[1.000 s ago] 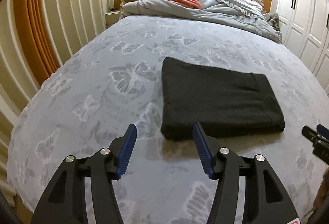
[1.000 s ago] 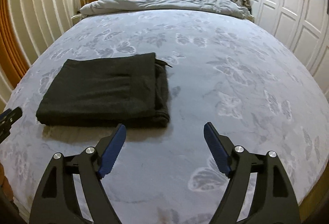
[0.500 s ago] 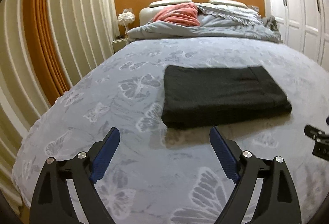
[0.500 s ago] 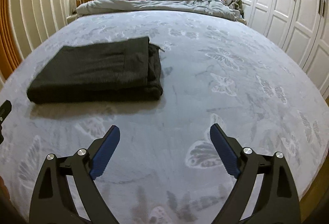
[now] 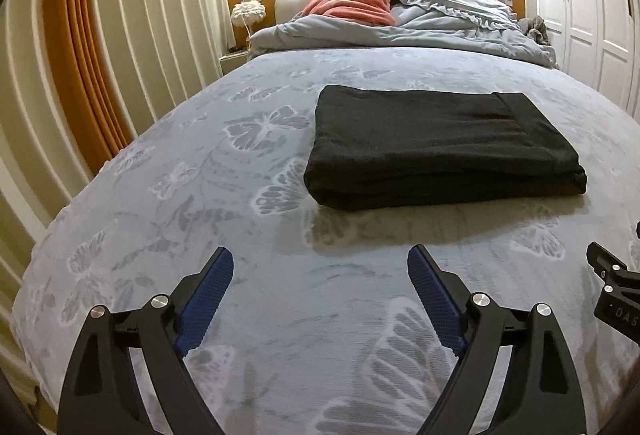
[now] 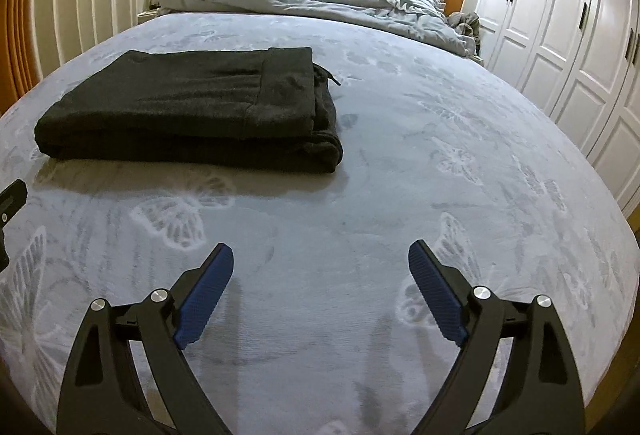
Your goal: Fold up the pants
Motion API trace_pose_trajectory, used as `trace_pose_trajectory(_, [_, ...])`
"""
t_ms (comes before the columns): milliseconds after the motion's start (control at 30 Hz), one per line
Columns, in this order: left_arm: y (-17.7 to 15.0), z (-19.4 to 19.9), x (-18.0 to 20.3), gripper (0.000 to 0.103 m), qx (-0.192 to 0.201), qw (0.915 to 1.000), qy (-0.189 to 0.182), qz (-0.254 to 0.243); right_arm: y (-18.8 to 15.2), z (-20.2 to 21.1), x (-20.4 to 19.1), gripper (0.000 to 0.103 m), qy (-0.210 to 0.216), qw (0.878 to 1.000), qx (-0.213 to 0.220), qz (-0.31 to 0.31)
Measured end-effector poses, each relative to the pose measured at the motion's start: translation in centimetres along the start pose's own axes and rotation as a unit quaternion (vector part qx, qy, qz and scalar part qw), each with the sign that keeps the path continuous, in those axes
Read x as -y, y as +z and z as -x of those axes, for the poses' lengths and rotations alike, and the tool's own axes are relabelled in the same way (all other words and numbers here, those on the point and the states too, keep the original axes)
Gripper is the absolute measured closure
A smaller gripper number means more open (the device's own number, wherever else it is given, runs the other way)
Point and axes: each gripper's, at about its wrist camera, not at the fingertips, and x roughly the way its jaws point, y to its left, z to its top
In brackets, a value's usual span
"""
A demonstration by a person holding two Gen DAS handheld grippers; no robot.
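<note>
Dark pants [image 5: 440, 143], folded into a neat rectangle, lie on a butterfly-patterned bedspread [image 5: 200, 195] as the left gripper [image 5: 320, 299] and right gripper [image 6: 320, 295] hang just short of them, jaws spread wide and empty.

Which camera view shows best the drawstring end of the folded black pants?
The right wrist view: the drawstring sticks out from the right end of the pants, where the stacked layers also show. In the left wrist view the pants appear whole, but the drawstring is hidden.
</note>
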Motion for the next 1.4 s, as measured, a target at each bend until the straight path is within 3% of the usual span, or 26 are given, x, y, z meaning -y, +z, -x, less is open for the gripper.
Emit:
trace_pose_trajectory(333, [-0.02,0.49,0.39,0.017,0.01,0.9998,-0.009,-0.011,0.02,0.37,0.18,0.012,0.002,1.0,0.013,-0.01])
trace_pose_trajectory(1400, [-0.06,0.19,0.74,0.017,0.005,0.9997,-0.009,-0.02,-0.06,0.28,0.33,0.012,0.004,1.0,0.015,-0.01])
